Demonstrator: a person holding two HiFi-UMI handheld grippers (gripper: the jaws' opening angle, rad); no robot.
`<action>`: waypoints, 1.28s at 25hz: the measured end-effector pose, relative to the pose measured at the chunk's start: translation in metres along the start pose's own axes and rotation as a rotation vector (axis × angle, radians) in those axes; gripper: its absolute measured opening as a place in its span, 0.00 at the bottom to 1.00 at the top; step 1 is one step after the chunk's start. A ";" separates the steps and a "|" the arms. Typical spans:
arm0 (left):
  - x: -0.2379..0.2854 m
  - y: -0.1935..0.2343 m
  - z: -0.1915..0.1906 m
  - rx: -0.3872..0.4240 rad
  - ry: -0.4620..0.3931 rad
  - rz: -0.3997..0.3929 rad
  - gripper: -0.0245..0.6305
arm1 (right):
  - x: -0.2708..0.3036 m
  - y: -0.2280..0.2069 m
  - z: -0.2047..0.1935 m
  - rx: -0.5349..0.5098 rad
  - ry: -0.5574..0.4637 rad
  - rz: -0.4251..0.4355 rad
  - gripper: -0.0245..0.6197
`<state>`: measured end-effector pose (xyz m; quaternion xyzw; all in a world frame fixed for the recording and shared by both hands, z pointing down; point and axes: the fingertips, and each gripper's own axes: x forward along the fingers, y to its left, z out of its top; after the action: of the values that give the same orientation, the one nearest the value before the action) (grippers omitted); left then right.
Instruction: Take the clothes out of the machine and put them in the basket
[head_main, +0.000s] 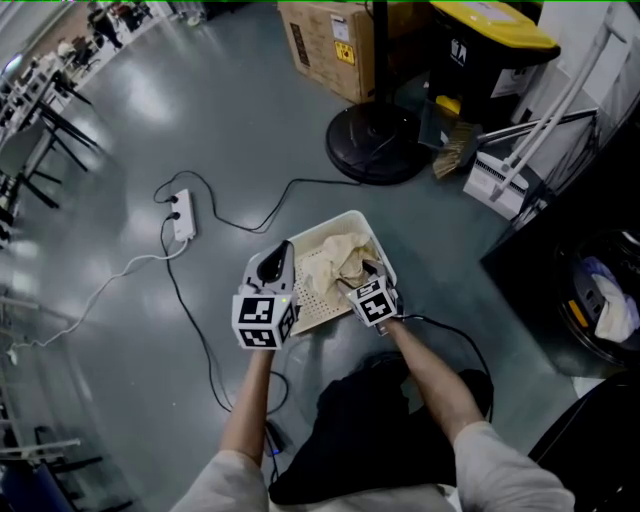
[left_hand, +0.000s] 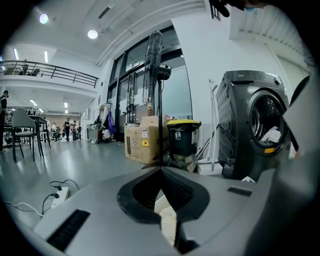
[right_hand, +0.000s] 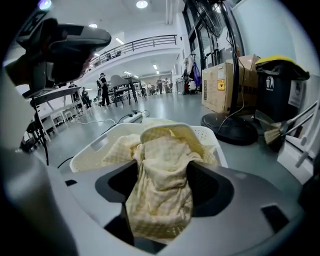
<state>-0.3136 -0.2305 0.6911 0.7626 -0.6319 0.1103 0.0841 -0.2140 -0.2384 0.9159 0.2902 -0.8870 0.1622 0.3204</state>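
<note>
A white perforated basket (head_main: 316, 303) (right_hand: 98, 146) stands on the grey floor in front of the person. A cream checked cloth (head_main: 346, 258) (right_hand: 163, 172) lies heaped in it. My right gripper (head_main: 361, 272) (right_hand: 165, 152) hangs low over the basket, its jaws apart, with the cloth draped loosely between them. My left gripper (head_main: 286, 249) (left_hand: 161, 170) hovers at the basket's left rim, tips together; a bit of cream shows below through its gap. The dark washing machine (left_hand: 254, 131) is at the right, door open, with pale clothes (head_main: 612, 312) (left_hand: 273, 135) in the drum.
Beyond the basket are a fan stand's round base (head_main: 375, 146), a cardboard box (head_main: 326, 40) and a black bin with a yellow lid (head_main: 487, 38). A hand brush (head_main: 455, 152) and white rack (head_main: 518, 172) lie near the machine. A power strip (head_main: 183, 216) and cables trail at the left.
</note>
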 end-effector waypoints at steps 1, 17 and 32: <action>0.001 -0.001 0.001 -0.001 0.000 -0.003 0.07 | -0.002 0.001 0.002 0.000 -0.010 0.004 0.55; 0.033 -0.059 0.035 -0.004 -0.046 -0.152 0.07 | -0.136 -0.087 0.100 0.029 -0.391 -0.251 0.32; 0.068 -0.187 0.078 0.054 -0.097 -0.429 0.07 | -0.311 -0.172 0.083 0.078 -0.465 -0.545 0.08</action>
<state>-0.1129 -0.2802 0.6367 0.8860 -0.4552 0.0698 0.0546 0.0477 -0.2836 0.6652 0.5572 -0.8194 0.0343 0.1301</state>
